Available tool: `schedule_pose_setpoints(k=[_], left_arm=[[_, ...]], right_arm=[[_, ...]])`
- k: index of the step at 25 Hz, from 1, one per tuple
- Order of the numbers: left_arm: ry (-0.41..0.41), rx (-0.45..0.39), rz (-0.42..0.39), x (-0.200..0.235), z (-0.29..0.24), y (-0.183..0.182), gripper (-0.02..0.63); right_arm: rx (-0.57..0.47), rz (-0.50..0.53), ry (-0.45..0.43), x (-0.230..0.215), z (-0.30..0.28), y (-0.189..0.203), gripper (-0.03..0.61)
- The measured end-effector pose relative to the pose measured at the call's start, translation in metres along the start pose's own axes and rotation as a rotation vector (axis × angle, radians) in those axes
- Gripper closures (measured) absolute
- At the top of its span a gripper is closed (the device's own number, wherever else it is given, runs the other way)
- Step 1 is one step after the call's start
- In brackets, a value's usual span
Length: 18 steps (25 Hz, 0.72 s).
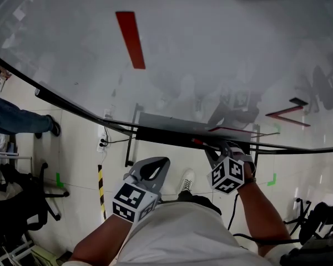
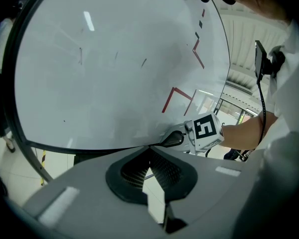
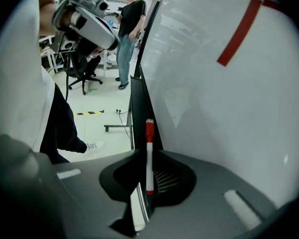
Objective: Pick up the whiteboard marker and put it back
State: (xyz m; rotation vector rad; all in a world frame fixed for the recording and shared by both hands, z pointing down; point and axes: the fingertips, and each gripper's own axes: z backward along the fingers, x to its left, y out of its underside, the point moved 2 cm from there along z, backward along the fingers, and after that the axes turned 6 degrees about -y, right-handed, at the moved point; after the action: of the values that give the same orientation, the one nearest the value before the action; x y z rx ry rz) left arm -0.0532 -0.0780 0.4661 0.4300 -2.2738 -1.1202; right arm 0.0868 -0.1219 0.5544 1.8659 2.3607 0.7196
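Whiteboard marker (image 3: 149, 169) seems pinched in right claw (image 3: 148, 153) at edge of whiteboard (image 3: 229, 108); left claw (image 2: 149, 149) pressed together.

Whiteboard (image 1: 211, 54) stood at 12 o'clock. Right gripper (image 1: 215, 149) sat at 5 o'clock against its ledge (image 1: 155, 133), marker (image 3: 149, 156) between the jaws. Left gripper (image 1: 157, 164) sat at 7 o'clock, short of the ledge.

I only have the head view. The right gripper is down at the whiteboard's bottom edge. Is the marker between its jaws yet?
Observer: Yes. The right gripper view shows the whiteboard marker standing between the jaws of the right gripper, and they look closed on it.
Operator: Which way is it pointing?
Observer: Its red cap points away from the gripper, along the board's black edge.
Operator: And the left gripper?
Observer: The left gripper has its jaws together, with nothing between them.
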Motion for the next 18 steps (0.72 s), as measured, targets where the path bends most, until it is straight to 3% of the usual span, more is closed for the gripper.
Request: schedule_pose_setpoints(k=[7, 14, 18], left_arm=[[0.017, -0.006, -0.028, -0.011, 0.005, -0.005, 0.597], [0.04, -0.051, -0.068, -0.025, 0.007, -0.021, 0.597], [0.06, -0.092, -0.049, -0.031, 0.006, -0.035, 0.597]], right_arm=[[-0.195, -0.25, 0.003, -0.002, 0.038, -0.015, 0.541], [-0.517, -0.602, -0.016, -0.012, 0.1, -0.018, 0.541], [-0.726, -0.788, -0.055, -0.015, 0.143, -0.022, 0.541]])
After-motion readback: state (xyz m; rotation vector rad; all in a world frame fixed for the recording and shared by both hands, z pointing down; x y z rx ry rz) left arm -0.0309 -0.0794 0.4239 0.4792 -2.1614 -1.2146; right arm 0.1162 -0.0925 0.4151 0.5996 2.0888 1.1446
